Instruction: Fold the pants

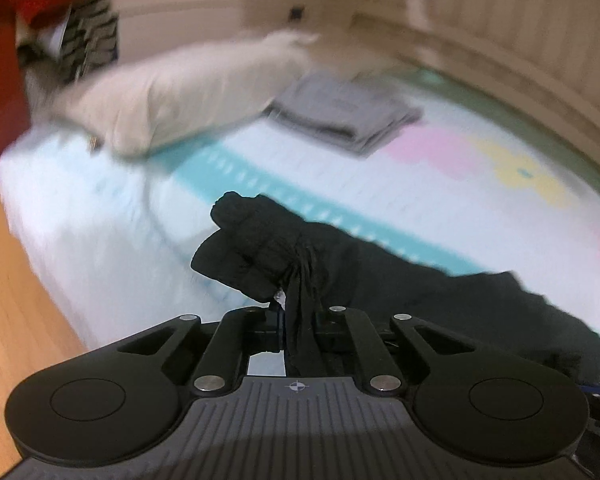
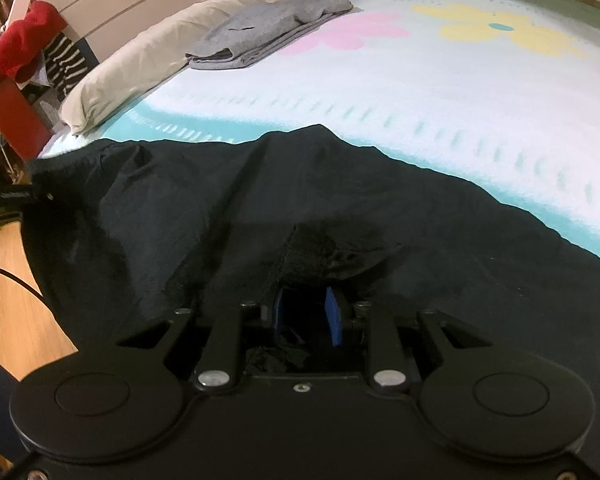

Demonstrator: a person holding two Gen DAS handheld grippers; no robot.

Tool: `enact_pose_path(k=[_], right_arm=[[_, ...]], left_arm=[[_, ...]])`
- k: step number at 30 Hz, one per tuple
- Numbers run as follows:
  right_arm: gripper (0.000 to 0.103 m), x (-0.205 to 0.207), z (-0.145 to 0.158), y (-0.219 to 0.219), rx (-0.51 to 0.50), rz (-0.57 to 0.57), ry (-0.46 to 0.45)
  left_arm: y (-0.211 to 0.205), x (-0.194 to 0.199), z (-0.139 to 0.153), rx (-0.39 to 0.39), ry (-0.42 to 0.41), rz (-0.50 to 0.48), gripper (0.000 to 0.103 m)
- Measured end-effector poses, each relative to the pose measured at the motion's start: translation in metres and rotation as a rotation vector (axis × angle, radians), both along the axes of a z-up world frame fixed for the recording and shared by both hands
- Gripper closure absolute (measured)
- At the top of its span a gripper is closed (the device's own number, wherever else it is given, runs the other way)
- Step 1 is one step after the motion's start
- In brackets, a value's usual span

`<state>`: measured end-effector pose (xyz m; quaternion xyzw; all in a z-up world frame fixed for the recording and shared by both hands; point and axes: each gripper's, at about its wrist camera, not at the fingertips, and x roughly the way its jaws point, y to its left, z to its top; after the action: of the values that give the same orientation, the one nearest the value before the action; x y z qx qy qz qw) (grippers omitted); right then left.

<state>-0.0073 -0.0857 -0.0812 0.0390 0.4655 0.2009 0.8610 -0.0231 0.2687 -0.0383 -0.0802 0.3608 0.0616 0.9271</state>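
Note:
Black pants (image 2: 260, 200) lie spread along the near edge of a bed with a white, teal and flower-print cover (image 2: 460, 80). My left gripper (image 1: 298, 314) is shut on a bunched end of the pants (image 1: 268, 248), and the cloth hangs out between its fingers and rises in a lump above them. In the right wrist view my right gripper (image 2: 306, 312) has its blue pads (image 2: 334, 316) on either side of a dark fold of the pants, pinching it. The left end of the pants is lifted off the bed at the frame's left edge.
A beige pillow (image 2: 140, 68) lies at the head of the bed, with a folded grey garment (image 2: 260, 36) beside it. A red cabinet (image 2: 8, 112) with red and striped clothes on it stands by the bed. Wooden floor (image 1: 4, 300) lies to the left.

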Motion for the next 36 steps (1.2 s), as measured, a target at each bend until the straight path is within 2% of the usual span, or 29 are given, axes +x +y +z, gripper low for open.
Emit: enact_pose_path(k=[3, 8, 12, 16, 20, 23, 27, 30, 33, 36], right_arm=[[0.067, -0.004, 0.005, -0.009, 0.013, -0.008, -0.006], [0.067, -0.012, 0.013, -0.032, 0.026, -0.041, -0.013], [0.067, -0.019, 0.016, -0.058, 0.034, -0.096, -0.013], [0.067, -0.025, 0.018, -0.088, 0.046, -0.172, -0.009], [0.067, -0.032, 0.018, -0.117, 0.055, -0.24, -0.003], [0.067, -0.036, 0.015, -0.135, 0.054, -0.287, 0.01], [0.067, -0.038, 0.01, -0.155, 0.057, -0.347, 0.036], [0.066, -0.039, 0.01, -0.164, 0.074, -0.379, 0.043], [0.063, -0.036, 0.013, -0.168, 0.088, -0.399, 0.035], [0.046, -0.034, 0.017, -0.168, 0.108, -0.413, 0.016]], left_arm=[[-0.021, -0.009, 0.021, 0.047, -0.053, -0.051, 0.094], [-0.071, -0.021, 0.047, 0.078, -0.132, -0.181, 0.094], [-0.123, -0.025, 0.059, 0.057, -0.168, -0.321, 0.094], [-0.181, -0.021, 0.051, 0.028, -0.142, -0.468, 0.094], [-0.231, -0.016, 0.02, 0.038, -0.073, -0.561, 0.094], [-0.255, -0.011, -0.008, 0.048, 0.01, -0.605, 0.091], [-0.271, -0.014, -0.027, 0.034, 0.087, -0.664, 0.083], [-0.279, -0.029, -0.022, 0.022, 0.093, -0.742, 0.074], [-0.282, -0.043, -0.011, 0.035, 0.084, -0.846, 0.069], [-0.272, -0.051, 0.001, 0.026, 0.069, -0.918, 0.068]])
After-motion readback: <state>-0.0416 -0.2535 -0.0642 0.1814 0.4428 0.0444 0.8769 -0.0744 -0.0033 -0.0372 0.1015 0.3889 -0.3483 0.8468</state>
